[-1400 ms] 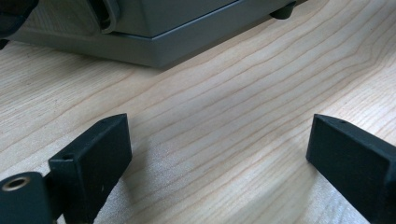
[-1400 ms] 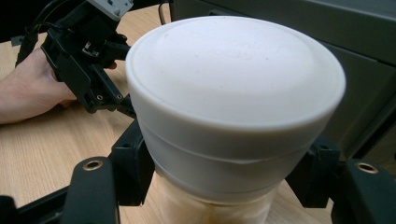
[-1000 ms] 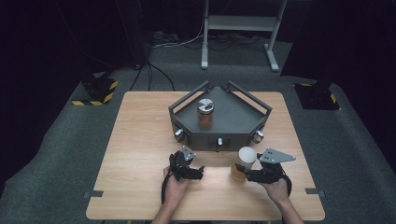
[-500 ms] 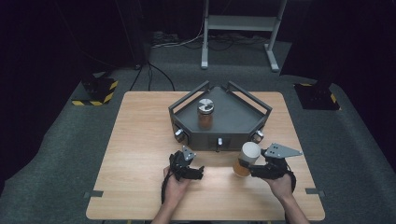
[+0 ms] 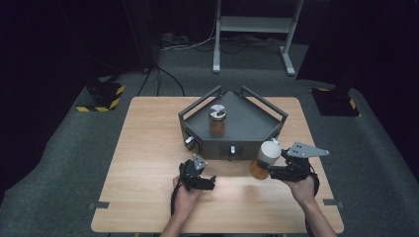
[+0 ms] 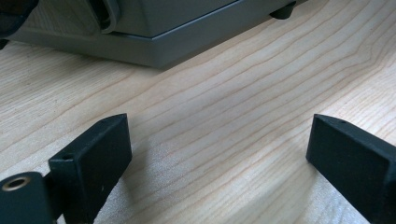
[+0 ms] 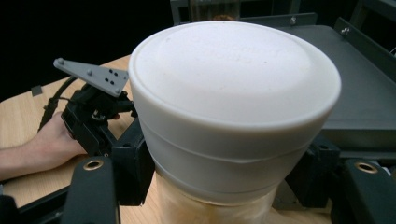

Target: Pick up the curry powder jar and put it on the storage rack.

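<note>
Right claw [image 5: 267, 171]: clamped on the jar [image 5: 264, 159], one jaw on each side just below the white lid [image 7: 233, 79].
Jar: upright in the right claw, held above the counter [image 5: 148, 148] just in front of the tray's near right corner; amber contents under the lid.
Left claw [image 5: 210, 182]: jaws apart with nothing between them, low over bare wood; in the left gripper view the tray's base stands near ahead.
Left hand [image 5: 185, 195]: rests on the counter near its front edge, well apart from the jar.
Tray [image 5: 247, 123]: dark grey, angular, with a railed rim, at the counter's middle back.
Second jar [image 5: 217, 120]: upright inside the tray, left of centre, metal lid on, amber contents.
Right hand [image 5: 302, 185]: grips the claw's body from behind, forearm coming in from the counter's front edge.
</note>
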{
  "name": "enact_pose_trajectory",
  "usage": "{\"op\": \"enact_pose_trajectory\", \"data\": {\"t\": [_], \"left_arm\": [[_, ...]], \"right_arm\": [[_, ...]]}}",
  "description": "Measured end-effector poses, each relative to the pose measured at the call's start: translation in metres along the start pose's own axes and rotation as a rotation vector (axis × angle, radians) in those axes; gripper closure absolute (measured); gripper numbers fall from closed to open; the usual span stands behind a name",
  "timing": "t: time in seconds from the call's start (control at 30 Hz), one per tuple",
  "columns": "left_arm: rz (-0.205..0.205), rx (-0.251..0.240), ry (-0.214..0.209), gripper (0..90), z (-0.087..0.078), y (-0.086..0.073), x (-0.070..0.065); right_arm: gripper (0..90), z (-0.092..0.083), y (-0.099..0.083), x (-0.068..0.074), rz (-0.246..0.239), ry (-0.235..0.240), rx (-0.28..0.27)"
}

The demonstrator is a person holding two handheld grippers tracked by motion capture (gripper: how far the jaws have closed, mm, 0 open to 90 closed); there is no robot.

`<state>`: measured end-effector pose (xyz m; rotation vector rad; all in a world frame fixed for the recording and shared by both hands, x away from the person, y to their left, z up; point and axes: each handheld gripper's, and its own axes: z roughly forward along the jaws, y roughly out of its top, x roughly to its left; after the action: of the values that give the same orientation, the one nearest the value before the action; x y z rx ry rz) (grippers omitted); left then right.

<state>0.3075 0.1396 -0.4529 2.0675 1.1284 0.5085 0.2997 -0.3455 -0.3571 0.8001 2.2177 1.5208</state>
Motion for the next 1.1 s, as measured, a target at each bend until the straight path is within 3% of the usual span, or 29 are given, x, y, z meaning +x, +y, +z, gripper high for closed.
{"op": "enact_pose_trajectory", "data": {"t": [0.5, 1.1], "left_arm": [[-0.001, -0.001, 0.0, 6.7, 0.0, 0.0, 0.0], [0.0, 0.0, 0.0, 6.7, 0.0, 0.0, 0.0]], "right_arm": [[35.5, -0.001, 0.025, -0.006, -0.011, -0.004, -0.017], [35.5, 0.004, 0.052, -0.023, 0.024, -0.011, -0.05]]}}
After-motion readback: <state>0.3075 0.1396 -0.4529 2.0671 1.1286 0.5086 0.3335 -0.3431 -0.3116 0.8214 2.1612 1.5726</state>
